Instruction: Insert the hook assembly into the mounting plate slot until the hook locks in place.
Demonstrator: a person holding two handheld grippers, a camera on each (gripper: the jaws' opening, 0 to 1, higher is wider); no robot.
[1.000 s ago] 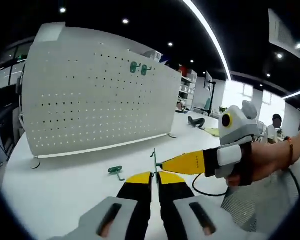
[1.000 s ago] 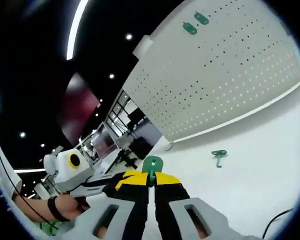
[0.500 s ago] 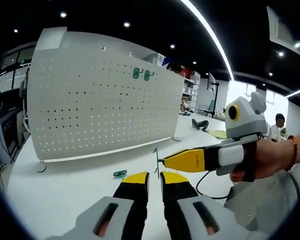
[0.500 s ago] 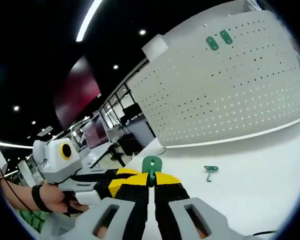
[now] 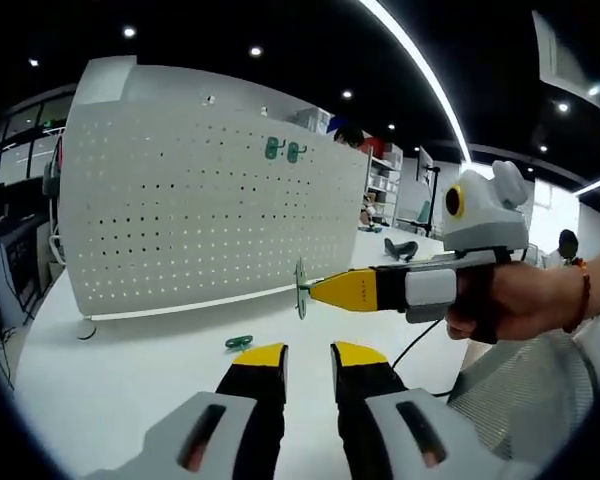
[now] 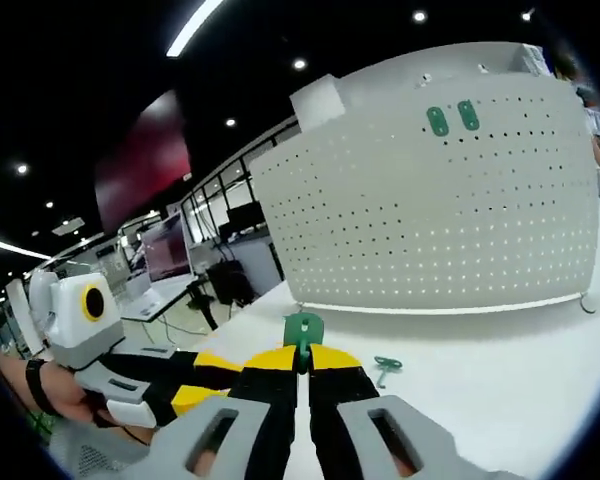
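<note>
R gripper: yellow-tipped two-jaw right gripper (image 6: 302,362), jaws pressed together, pinching the small green plastic hook piece w/ thin metal stem (image 6: 303,330) by its lower end. Head stands clear above the tips, so the part that must enter the board is free.
Same gripper, L view: right gripper (image 5: 315,291) reaches in from the right, a hand (image 5: 520,300) behind it; green hook piece (image 5: 300,288) edge-on at its tip, up off the table, between camera and board.
L gripper: left gripper (image 5: 308,356), jaws spread, nothing between them. Sits low & near; looks like it has no load so the R can carry alone.
L gripper, R view: left gripper (image 6: 212,378) low at left, just beside the right jaws, held by a hand (image 6: 50,390).
Board: tall white perforated metal mounting board on small feet (image 5: 195,215), upright on the white tabletop (image 5: 100,390); board (image 6: 440,215) faces the R camera squarely, prob. to line up the push.
Already mounted: two green hooks (image 5: 281,150) high on the board; also (image 6: 452,117).
Spare: loose green hook (image 5: 239,342) flat on table before the board, well apart from both grippers; also (image 6: 385,367).
Stage: my read, carry/approach; held hook not yet at the holes.
Next: needs stem squared to a hole row, then pressed till it seats.
Risk: thin stem could twist in the pinch.
</note>
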